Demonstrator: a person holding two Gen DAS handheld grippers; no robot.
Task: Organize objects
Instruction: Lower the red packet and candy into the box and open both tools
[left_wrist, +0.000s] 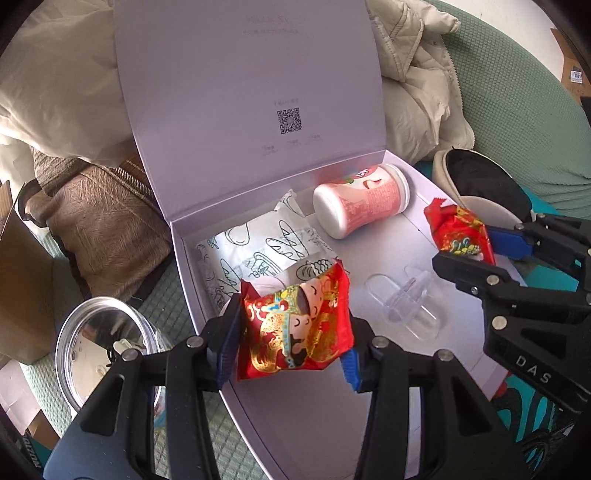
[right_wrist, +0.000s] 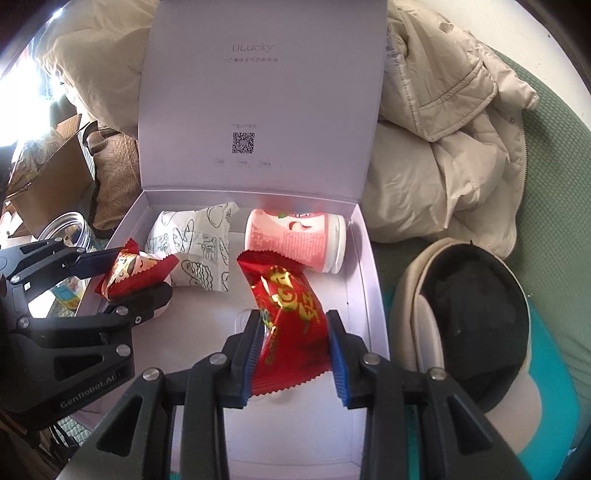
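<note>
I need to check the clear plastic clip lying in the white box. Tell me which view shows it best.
The left wrist view: the clear plastic clip lies unobstructed on the white box floor. In the right wrist view, the right hand-held gripper and its red snack packet cover nearly all of it.

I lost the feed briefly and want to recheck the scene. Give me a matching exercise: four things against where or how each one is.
Things:
1. red packet with cartoon face
2. red packet with gold lettering
3. pink and white cup
4. white packet with line drawings

States:
A. lying on its side at the box's back right
B. clamped in the right gripper
C. lying in the box's back left
D. clamped in the left gripper

Pairs: 1-D, 2-B, 3-A, 4-C
</note>
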